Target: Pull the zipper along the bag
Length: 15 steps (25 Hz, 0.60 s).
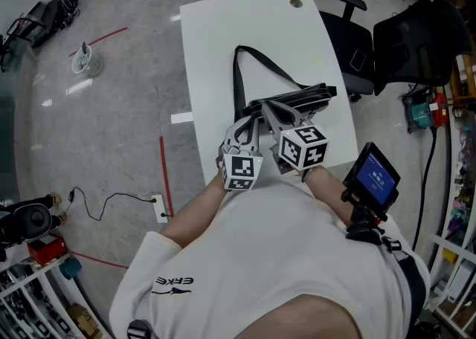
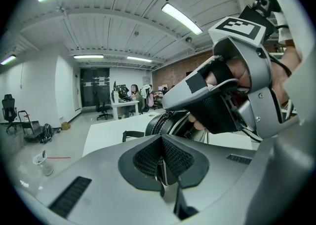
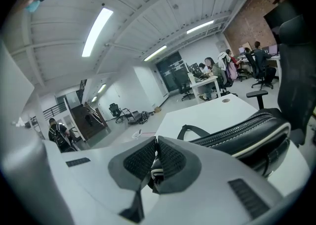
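Head view: black zippered bag with long strap lies on white rectangular table, its inside hidden; left gripper and right gripper at bag's near end.
Left gripper view: pads pressed together on thin dark strip.
Right gripper view: pads pinch dark white-striped tab.

We are viewing a black bag lying on the white desk, close to its near edge. Its zipper is running along the top as a line of dark teeth beside a pale trim; how far it is closed is not showing. The black strap is looping flat across the desk toward the far side.
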Each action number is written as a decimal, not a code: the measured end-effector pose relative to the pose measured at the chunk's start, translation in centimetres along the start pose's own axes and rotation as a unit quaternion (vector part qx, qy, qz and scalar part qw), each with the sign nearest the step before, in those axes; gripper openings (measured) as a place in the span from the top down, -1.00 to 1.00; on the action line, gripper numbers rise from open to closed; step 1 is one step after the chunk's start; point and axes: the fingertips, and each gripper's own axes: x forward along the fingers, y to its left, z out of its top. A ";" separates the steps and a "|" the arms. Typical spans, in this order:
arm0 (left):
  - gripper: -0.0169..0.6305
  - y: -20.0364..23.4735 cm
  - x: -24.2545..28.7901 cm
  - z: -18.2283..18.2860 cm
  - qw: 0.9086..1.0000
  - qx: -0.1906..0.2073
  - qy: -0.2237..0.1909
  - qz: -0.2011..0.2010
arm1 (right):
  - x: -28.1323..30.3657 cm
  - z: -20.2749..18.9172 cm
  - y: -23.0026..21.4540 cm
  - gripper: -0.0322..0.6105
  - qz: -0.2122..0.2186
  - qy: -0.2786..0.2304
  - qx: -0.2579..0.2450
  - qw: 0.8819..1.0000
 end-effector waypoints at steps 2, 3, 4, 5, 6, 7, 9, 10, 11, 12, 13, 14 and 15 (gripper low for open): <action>0.94 0.1 -0.1 -0.1 1.000 0.002 -0.001 -0.001 | 0.3 -0.3 0.4 0.86 0.003 0.006 -0.007 1.000; 0.94 0.1 -0.1 -0.1 1.000 0.002 -0.001 -0.002 | 0.4 -0.4 0.6 0.86 0.004 0.008 -0.010 1.000; 0.94 0.1 -0.1 -0.2 1.000 0.002 -0.001 -0.002 | 0.5 -0.5 0.7 0.86 0.004 0.010 -0.014 1.000; 0.94 0.1 -0.2 -0.2 1.000 0.002 -0.001 -0.002 | 0.5 -0.6 0.7 0.86 0.004 0.011 -0.018 1.000; 0.94 0.0 -0.2 -0.2 1.000 0.002 -0.001 -0.002 | 0.6 -0.6 0.8 0.86 0.003 0.013 -0.023 1.000; 0.94 0.0 -0.2 -0.2 1.000 0.003 -0.001 -0.003 | 0.6 -0.6 0.8 0.86 0.003 0.015 -0.028 0.999; 0.94 -0.1 -0.2 -0.1 1.000 0.005 -0.002 -0.004 | 0.7 -0.7 1.1 0.86 0.005 0.020 -0.041 0.999; 0.94 -0.1 -0.2 -0.1 1.000 0.006 -0.003 -0.004 | 0.8 -0.8 1.3 0.86 0.007 0.022 -0.046 0.999; 0.94 -0.1 -0.2 0.0 1.000 0.006 -0.003 -0.005 | 0.8 -0.8 1.6 0.86 0.010 0.026 -0.051 0.998; 0.94 -0.2 -0.3 0.0 1.000 0.007 -0.003 -0.007 | 0.9 -0.9 1.9 0.86 0.013 0.030 -0.056 0.998; 0.94 -0.3 -0.3 0.1 1.000 0.008 -0.004 -0.008 | 1.1 -1.1 2.2 0.86 0.017 0.036 -0.063 0.997; 0.94 -0.4 -0.4 0.1 1.000 0.008 -0.004 -0.009 | 1.2 -1.3 2.4 0.86 0.018 0.041 -0.070 0.997; 0.94 -0.4 -0.4 0.1 1.000 0.008 -0.004 -0.009 | 1.2 -1.5 2.6 0.86 0.019 0.046 -0.077 0.996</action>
